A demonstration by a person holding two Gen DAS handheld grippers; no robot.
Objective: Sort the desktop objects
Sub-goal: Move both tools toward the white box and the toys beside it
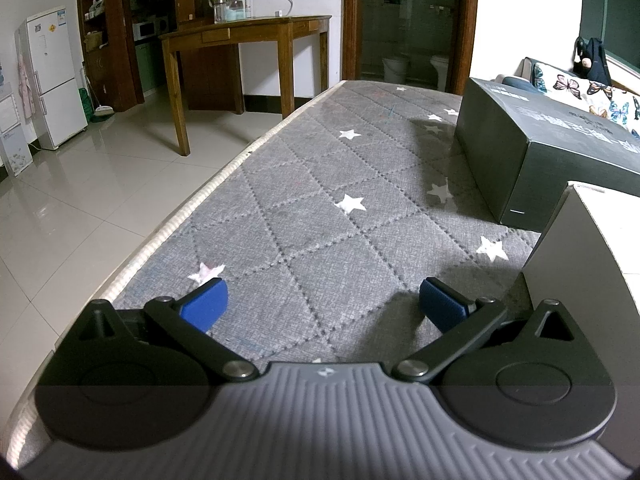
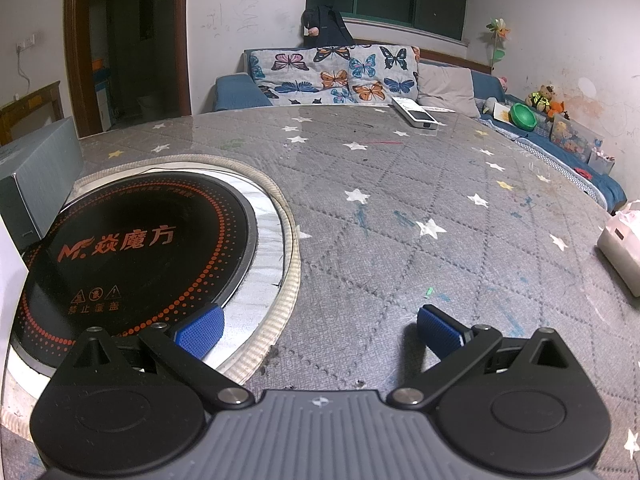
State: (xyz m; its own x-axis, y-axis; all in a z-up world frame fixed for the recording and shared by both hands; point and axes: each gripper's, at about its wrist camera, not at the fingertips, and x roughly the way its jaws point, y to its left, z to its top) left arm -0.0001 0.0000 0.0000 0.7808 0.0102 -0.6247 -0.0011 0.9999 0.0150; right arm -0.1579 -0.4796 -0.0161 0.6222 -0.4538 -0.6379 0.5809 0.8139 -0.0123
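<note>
My left gripper point(image 1: 322, 304) is open just above the grey star-patterned table cover point(image 1: 320, 184), with nothing between its blue pads. A dark grey box point(image 1: 532, 148) lies ahead on the right, and a white box point(image 1: 592, 256) stands close by my right finger. My right gripper point(image 2: 320, 330) is open too and holds nothing. Its left finger point(image 2: 200, 330) hangs over the rim of a round black induction cooktop point(image 2: 136, 244) set into the table. A white remote-like device point(image 2: 416, 115) lies at the far edge, and a white tissue pack point(image 2: 622, 248) sits at the right.
The table's left edge point(image 1: 192, 208) drops to a tiled floor with a wooden side table point(image 1: 244, 40) and a fridge point(image 1: 52, 76) beyond. A sofa with a butterfly blanket point(image 2: 332, 76), toys and a green bowl point(image 2: 523, 115) lines the far side.
</note>
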